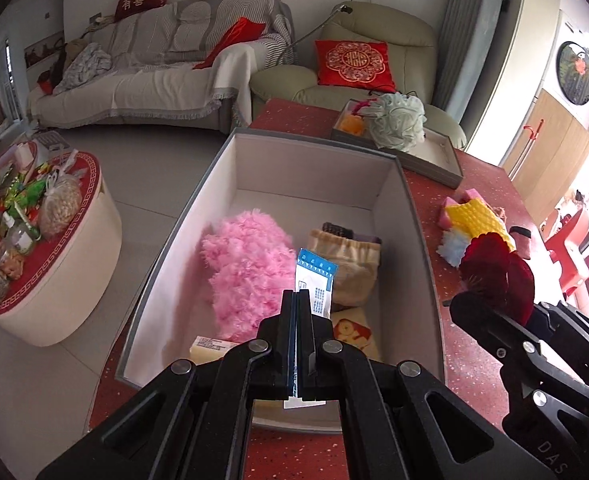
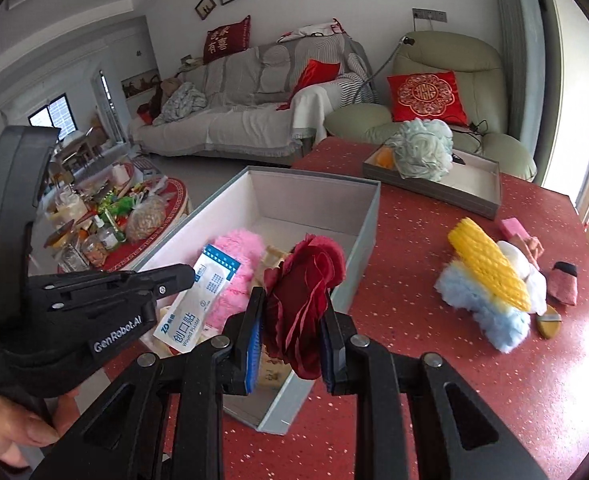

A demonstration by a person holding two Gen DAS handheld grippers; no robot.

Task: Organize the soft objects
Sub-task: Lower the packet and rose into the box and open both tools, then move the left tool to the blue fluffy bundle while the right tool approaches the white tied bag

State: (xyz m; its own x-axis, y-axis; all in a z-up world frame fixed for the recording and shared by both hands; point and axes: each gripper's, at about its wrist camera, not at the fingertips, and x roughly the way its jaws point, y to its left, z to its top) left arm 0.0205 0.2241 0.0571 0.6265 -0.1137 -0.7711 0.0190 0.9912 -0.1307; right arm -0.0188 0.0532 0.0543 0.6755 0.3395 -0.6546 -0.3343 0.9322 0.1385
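Over the box [image 2: 358,216], tools grip packet [image 2: 210,280] (and flower [image 2: 306,292]).

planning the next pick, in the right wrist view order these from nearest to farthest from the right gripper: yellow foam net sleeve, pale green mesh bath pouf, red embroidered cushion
From the right gripper:
1. Yellow foam net sleeve, on the red table to its right.
2. Pale green mesh bath pouf, in the shallow grey tray farther back.
3. Red embroidered cushion, on the armchair beyond the table.

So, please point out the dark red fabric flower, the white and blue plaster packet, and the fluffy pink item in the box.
Dark red fabric flower [image 2: 306,304]: right wrist view, petals' middle.
White and blue plaster packet [image 2: 198,300]: right wrist view, printed face.
Fluffy pink item [image 1: 246,264]: left wrist view, fur's centre.
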